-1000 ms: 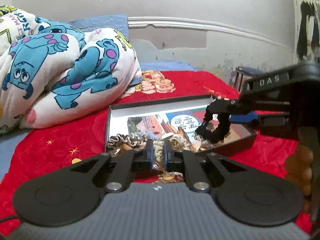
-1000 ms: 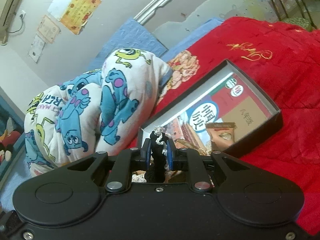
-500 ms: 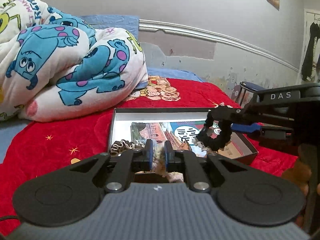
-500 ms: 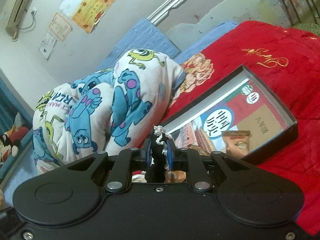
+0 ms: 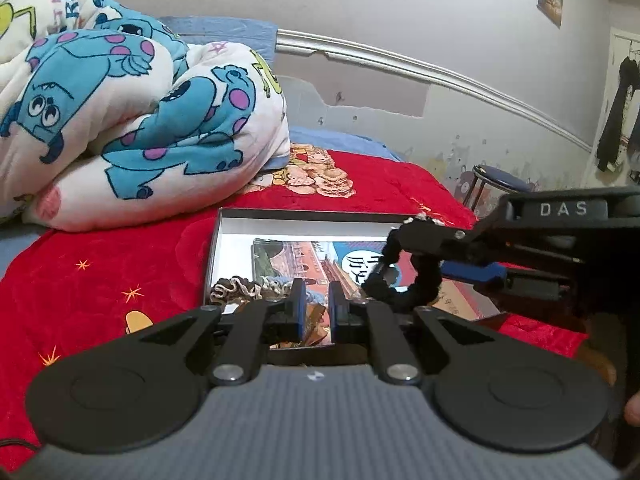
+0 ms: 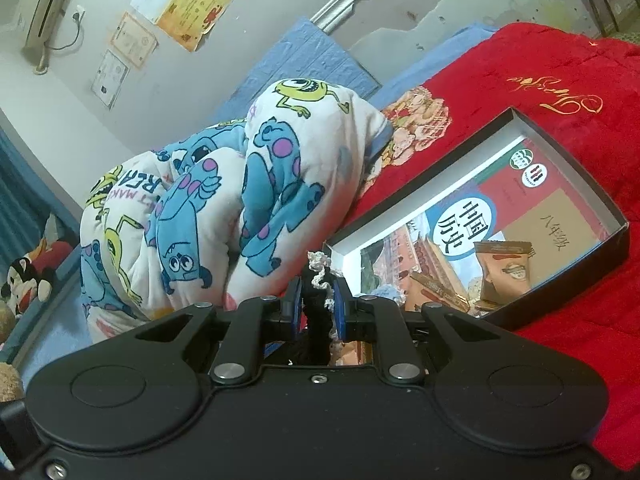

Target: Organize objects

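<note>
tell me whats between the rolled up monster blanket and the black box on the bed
Left wrist view: only bare red bedspread separates the monster blanket from the black box; nothing lies on that strip.

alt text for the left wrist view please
The right tool holds a black scrunchie over an open box on a red bedspread. The left tool is shut and empty; a cartoon quilt is behind.

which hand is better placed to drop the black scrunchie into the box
Right. The right tongs are shut on the black scrunchie, hanging over the box. The left tongs are shut on nothing.
</note>
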`<state>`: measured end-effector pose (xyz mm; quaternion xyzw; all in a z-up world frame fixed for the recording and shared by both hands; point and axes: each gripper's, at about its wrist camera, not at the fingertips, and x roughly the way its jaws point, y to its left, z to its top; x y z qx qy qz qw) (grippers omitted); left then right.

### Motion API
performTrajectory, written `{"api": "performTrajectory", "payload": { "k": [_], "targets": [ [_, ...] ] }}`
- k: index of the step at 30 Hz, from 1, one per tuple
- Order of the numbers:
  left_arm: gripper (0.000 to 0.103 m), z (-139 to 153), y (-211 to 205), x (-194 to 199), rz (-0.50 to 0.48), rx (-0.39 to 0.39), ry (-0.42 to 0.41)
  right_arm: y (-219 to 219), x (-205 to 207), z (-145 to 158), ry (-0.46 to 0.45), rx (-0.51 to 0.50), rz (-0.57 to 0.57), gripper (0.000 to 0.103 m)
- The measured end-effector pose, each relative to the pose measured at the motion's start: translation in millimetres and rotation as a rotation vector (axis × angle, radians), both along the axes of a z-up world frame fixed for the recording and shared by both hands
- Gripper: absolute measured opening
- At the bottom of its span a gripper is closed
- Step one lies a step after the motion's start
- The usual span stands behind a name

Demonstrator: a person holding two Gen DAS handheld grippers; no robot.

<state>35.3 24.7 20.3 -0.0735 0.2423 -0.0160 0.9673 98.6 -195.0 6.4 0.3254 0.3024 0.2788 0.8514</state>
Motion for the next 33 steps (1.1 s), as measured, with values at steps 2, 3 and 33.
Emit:
{"api": "performTrajectory", "payload": {
  "k": [2, 3, 33],
  "targets": [
    [0.015, 1.7, 1.2, -0.5, 0.0, -0.008, -0.003, -2.0, 0.2, 0.1, 0.003, 0.005, -0.005, 0.016],
    [0.015, 2.4, 1.4, -0.7, -0.003, -0.013, -0.003, -3.0, 0.2, 0.3, 0.002, 0.009, -0.007, 0.016],
    [0.075, -65.8, -17.7, 12.0, 0.058, 0.177, 0.34, -16.7, 5.0, -12.0, 0.082, -0.043, -0.04, 0.016]
  ]
}}
